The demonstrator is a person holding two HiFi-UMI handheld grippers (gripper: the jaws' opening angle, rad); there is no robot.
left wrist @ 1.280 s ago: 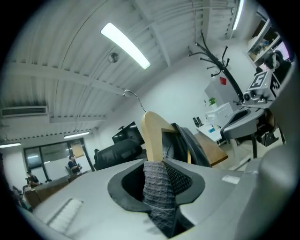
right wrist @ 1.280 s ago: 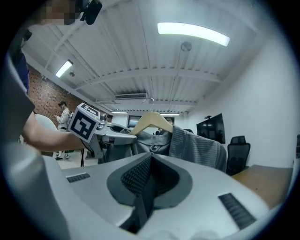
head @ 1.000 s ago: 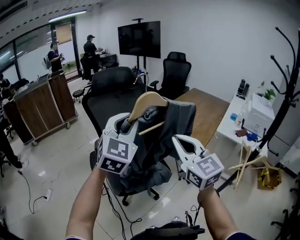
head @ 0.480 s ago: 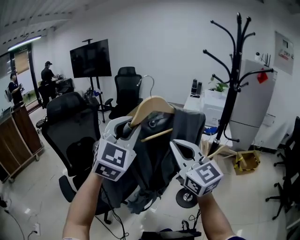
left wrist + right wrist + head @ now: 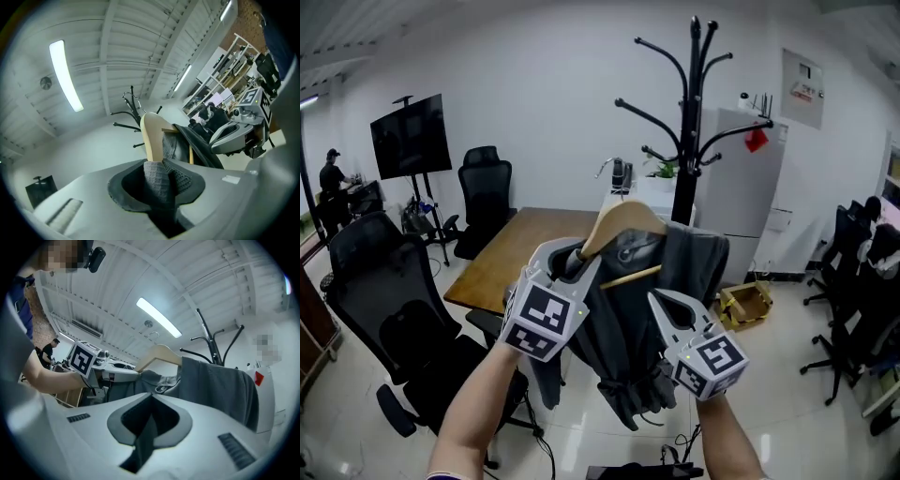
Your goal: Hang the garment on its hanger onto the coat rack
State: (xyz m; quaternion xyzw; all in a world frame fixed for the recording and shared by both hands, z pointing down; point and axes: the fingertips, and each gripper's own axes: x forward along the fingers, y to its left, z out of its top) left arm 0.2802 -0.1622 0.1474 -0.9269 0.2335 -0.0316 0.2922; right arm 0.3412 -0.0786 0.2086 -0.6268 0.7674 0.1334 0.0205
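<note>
A wooden hanger [image 5: 623, 220] carries a dark grey garment [image 5: 684, 272] in front of me. My left gripper [image 5: 581, 253] is shut on the hanger's left arm, with the grey cloth wrapped over it between the jaws [image 5: 157, 176]. My right gripper [image 5: 656, 298] sits low at the garment's front, its jaws together [image 5: 150, 420]. A dark strip lies in their slit, and I cannot make out what it is. The black coat rack [image 5: 694, 122] stands straight behind the hanger, some way off, its curved arms bare. The hanger's metal hook [image 5: 609, 169] points up.
A wooden table [image 5: 525, 248] lies behind my left gripper, with black office chairs [image 5: 394, 319] at its left. A white fridge [image 5: 750, 178] stands right of the rack, with a cardboard box [image 5: 745, 302] on the floor. More chairs [image 5: 853, 300] line the right side.
The view has swung round: the coat rack went from the right edge to the centre, behind the hanger. Both grippers kept their hold and carried the garment along, slightly higher.
</note>
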